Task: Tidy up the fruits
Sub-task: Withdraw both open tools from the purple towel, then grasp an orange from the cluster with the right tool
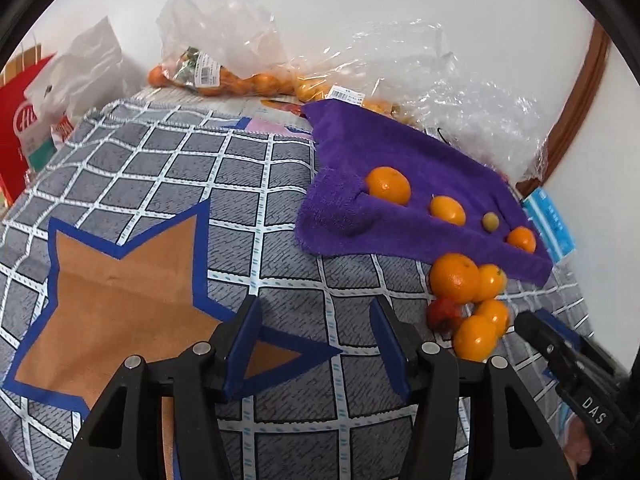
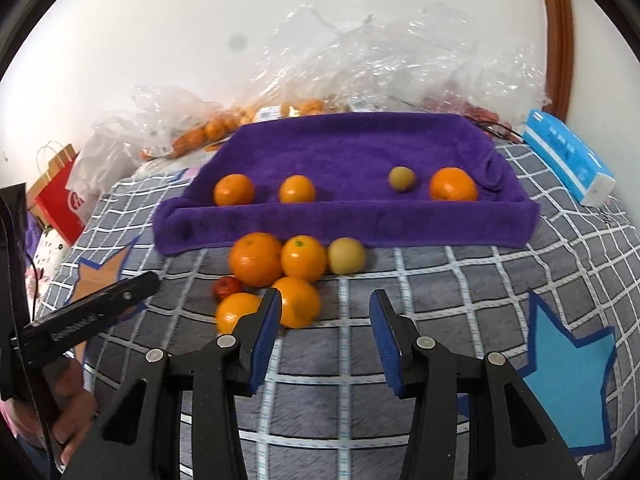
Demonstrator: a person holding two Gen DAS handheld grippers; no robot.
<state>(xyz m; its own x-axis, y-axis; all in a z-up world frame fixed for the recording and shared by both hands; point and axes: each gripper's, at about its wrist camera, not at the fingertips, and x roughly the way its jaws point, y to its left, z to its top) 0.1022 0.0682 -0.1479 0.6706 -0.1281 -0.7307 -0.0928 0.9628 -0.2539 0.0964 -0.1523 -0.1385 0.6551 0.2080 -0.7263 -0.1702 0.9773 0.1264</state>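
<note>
**Both tongs empty, loose fruit waiting by the towel**

Right tongs point(image 2: 324, 316) spread wide, holding nothing, low over the checked blanket point(image 2: 420, 280). Left tongs point(image 1: 316, 328) likewise spread and empty. Just ahead of the right tongs: a pile of oranges point(image 2: 280, 276), touching one another, with a small red fruit point(image 2: 227, 287) and a pale yellow fruit point(image 2: 347, 255). Four fruits already sit in a row on the purple towel point(image 2: 348, 152).

Judgement: oranges are round, firm-skinned, light; likely to roll. Take one across its widest middle, gently.

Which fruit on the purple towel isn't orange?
The small olive-green fruit, third from the left on the purple towel; the other three in that row are orange.
</note>
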